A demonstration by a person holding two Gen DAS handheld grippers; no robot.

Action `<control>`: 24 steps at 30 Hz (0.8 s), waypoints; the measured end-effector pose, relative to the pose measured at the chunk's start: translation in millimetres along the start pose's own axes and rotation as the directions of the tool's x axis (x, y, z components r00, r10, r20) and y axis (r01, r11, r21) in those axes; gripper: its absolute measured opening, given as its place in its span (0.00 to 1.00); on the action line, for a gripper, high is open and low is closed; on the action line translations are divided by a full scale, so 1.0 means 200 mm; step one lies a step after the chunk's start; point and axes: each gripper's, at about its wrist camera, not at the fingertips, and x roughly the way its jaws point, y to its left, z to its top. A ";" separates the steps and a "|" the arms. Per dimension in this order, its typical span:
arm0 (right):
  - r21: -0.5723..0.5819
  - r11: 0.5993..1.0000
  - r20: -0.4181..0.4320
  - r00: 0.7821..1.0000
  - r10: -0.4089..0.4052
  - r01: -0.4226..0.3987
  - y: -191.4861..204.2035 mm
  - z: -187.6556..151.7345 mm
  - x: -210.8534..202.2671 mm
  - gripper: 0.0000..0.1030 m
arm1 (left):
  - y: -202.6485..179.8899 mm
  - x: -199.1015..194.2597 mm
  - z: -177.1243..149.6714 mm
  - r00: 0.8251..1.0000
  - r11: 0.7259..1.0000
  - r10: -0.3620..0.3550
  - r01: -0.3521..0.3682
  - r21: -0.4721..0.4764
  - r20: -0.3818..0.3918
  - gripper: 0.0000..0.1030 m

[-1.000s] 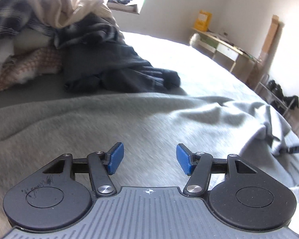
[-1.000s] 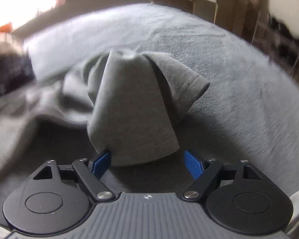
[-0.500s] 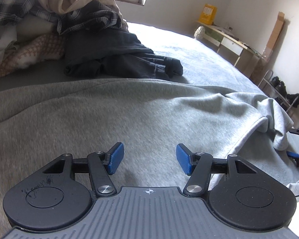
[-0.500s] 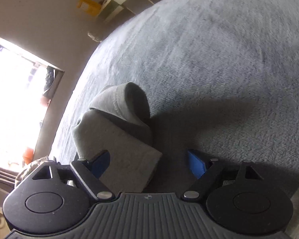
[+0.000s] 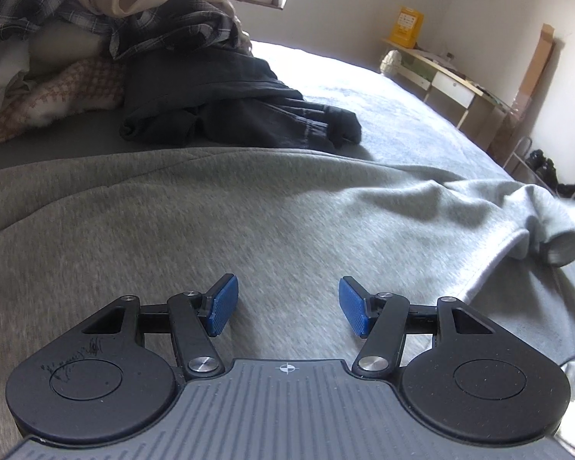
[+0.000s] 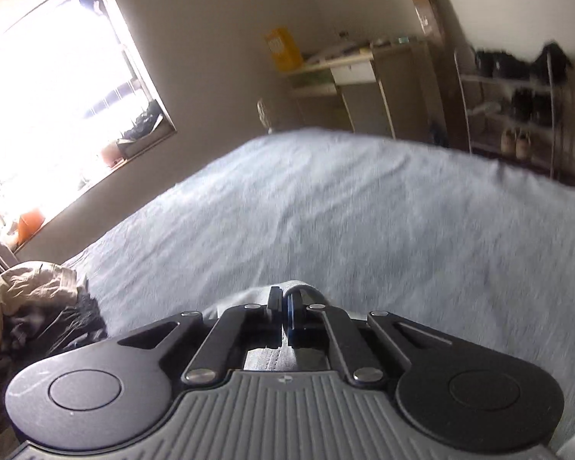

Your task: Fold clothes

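A: Where's the garment?

B: The grey top (image 5: 218,222) lies spread over the bed (image 5: 395,115), its body filling the space ahead of and under the left fingers (image 5: 226,303). One sleeve (image 5: 556,226) is bunched far to their right, rolled on itself near the hem.

A: Why spread like that?

B: My guess is that flat cloth makes a clean fold line. It fits either a top being laid out or one partway folded; I can't settle which.

A: And the left gripper (image 5: 288,308)?

B: Released, blue pads wide apart, hovering low over the fabric. Nothing sits between them, and whether they brush it I can't tell.

A: The right gripper (image 6: 286,312)?

B: Clenched on a fold of the grey top (image 6: 301,287), which pokes out just past its fingers (image 6: 296,314) and shows again behind them. It probably holds an edge or sleeve so that part can be carried over.

A: Anything else nearby?

B: Beyond the left fingers, dark clothes (image 5: 241,115), then a mixed pile (image 5: 76,19) up to their left.
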 end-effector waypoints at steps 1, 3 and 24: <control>-0.042 0.999 0.030 0.999 -0.016 0.017 0.03 0.08 0.01 0.01 | 0.00 0.00 0.01 1.000 1.000 0.003 -0.003 -0.005 0.004 0.57; -0.117 0.992 0.069 0.997 -0.046 0.054 0.07 0.23 0.09 0.01 | 0.02 0.02 0.02 1.000 1.000 0.010 -0.010 -0.010 0.009 0.57; 0.165 0.935 -0.117 0.948 -0.296 0.312 -0.36 0.20 0.73 0.69 | -0.05 0.03 0.05 0.999 0.996 -0.034 0.035 0.080 -0.007 0.57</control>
